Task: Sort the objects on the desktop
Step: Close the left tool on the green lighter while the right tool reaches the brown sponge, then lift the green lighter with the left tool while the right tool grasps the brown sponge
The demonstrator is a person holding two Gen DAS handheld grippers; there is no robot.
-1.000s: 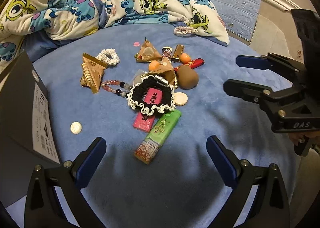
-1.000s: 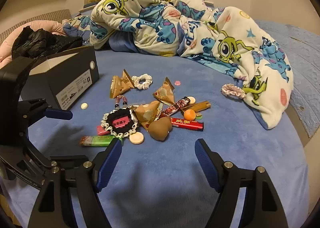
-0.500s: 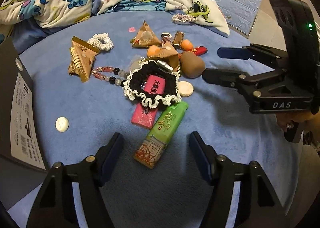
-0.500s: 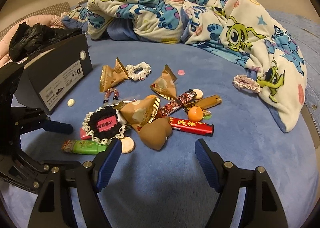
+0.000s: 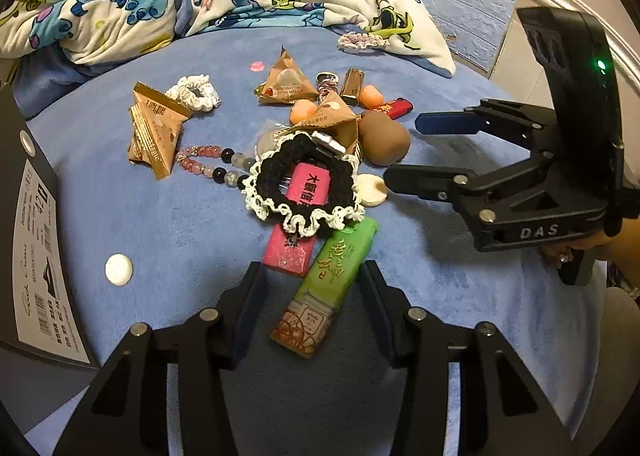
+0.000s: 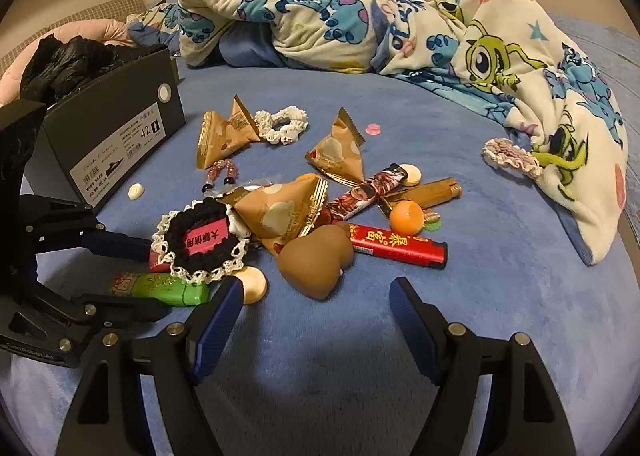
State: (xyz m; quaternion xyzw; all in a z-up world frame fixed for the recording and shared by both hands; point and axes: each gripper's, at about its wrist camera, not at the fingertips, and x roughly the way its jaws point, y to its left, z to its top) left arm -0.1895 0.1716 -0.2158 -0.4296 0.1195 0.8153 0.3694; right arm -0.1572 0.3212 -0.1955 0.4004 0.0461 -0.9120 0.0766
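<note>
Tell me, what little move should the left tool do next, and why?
Probably finish closing on the green lighter. The left tool is closing with the lighter lying between its fingers, but the pads do not seem to press it yet. The lighter's far end sits beside the black hair tie, so a gentle lift toward the camera should spare the pile.

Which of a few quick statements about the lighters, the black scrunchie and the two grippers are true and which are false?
1. The green lighter lies between the left gripper fingers, whose jaws are closing. True.
2. The black scrunchie lies on the red lighter. False: it lies on the pink lighter.
3. The right gripper holds the brown sponge. False: it is open and holds nothing.
4. The shoe box stands left of the pile in the right wrist view. True.
</note>
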